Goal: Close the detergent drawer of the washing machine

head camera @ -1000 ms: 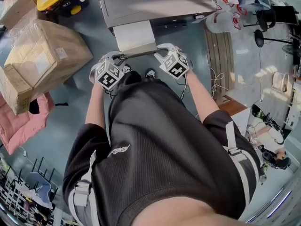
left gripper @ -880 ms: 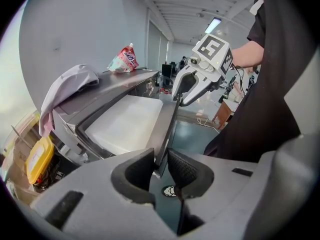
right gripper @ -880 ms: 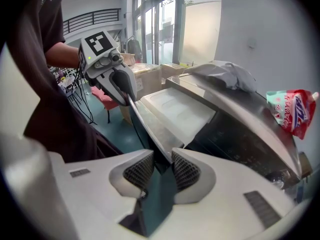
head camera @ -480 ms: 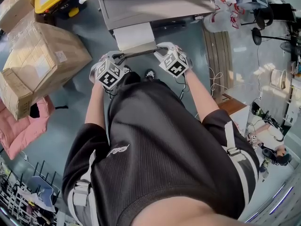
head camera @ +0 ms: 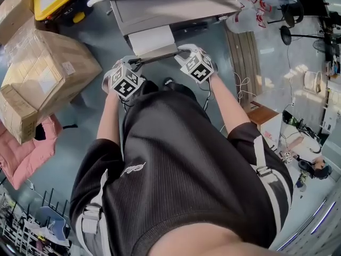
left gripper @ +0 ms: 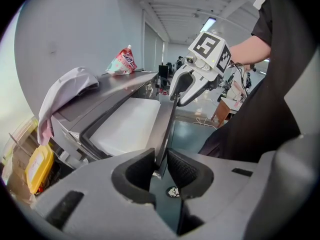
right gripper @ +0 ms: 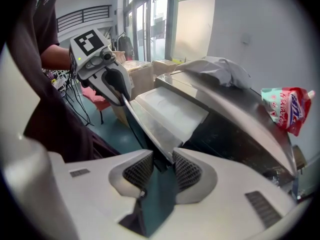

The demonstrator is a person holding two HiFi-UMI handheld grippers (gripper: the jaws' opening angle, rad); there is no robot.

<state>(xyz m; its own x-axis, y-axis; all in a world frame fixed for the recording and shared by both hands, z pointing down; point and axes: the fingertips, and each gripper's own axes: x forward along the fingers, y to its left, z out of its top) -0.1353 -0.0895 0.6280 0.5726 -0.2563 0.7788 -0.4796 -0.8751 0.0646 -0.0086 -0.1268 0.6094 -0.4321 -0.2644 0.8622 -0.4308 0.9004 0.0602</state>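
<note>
the detergent drawer (head camera: 152, 39), a white tray, stands pulled well out of the grey washing machine (head camera: 176, 7), with the left claw (head camera: 133, 64) and the right claw (head camera: 182, 52) each clamped on one end of its thin front panel (left gripper: 165, 124). it looks light and stiff but likely to jam if pushed unevenly, so both ends of the panel seem the sound place to hold. a cardboard box (head camera: 50, 71) sits on the floor at the person's left, a white cloth (left gripper: 67, 91) and a detergent pouch (left gripper: 122, 61) lie on the machine's top, and nothing blocks the slot.
</note>
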